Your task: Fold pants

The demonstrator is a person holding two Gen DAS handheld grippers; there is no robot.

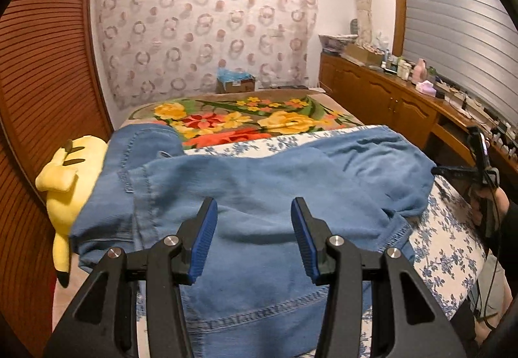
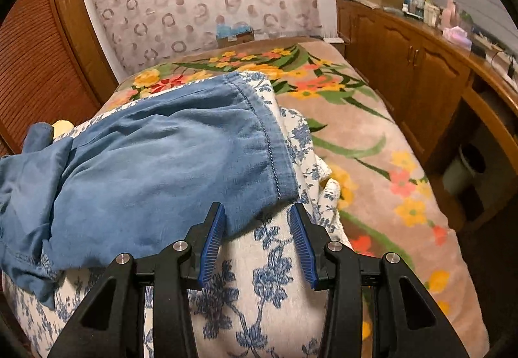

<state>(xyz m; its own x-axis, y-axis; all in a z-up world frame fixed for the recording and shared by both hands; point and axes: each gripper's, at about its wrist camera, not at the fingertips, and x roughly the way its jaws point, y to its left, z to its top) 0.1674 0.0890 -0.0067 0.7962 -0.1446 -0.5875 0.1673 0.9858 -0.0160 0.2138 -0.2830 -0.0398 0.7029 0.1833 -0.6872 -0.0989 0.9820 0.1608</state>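
Note:
Blue denim pants (image 1: 259, 183) lie crumpled across a white cloth with blue flowers (image 1: 446, 244) on the bed. My left gripper (image 1: 253, 207) hovers over their middle, open, with nothing between its blue pads. At the right edge a hand holds my right gripper (image 1: 437, 170) by the pants' hem end. In the right wrist view, the stitched hem of one pants leg (image 2: 275, 144) runs down to a corner just ahead of the right gripper (image 2: 257, 212). That gripper is open. A bit of the leg's edge lies under the gap, and the pads do not press on it.
A yellow plush toy (image 1: 71, 183) lies at the pants' left end by a louvred wooden door (image 1: 42, 82). A flowered blanket (image 2: 372, 147) covers the bed beyond and to the right. A wooden cabinet (image 2: 404, 73) crowded with bottles lines the right wall. A cardboard box (image 1: 235, 84) sits at the far end.

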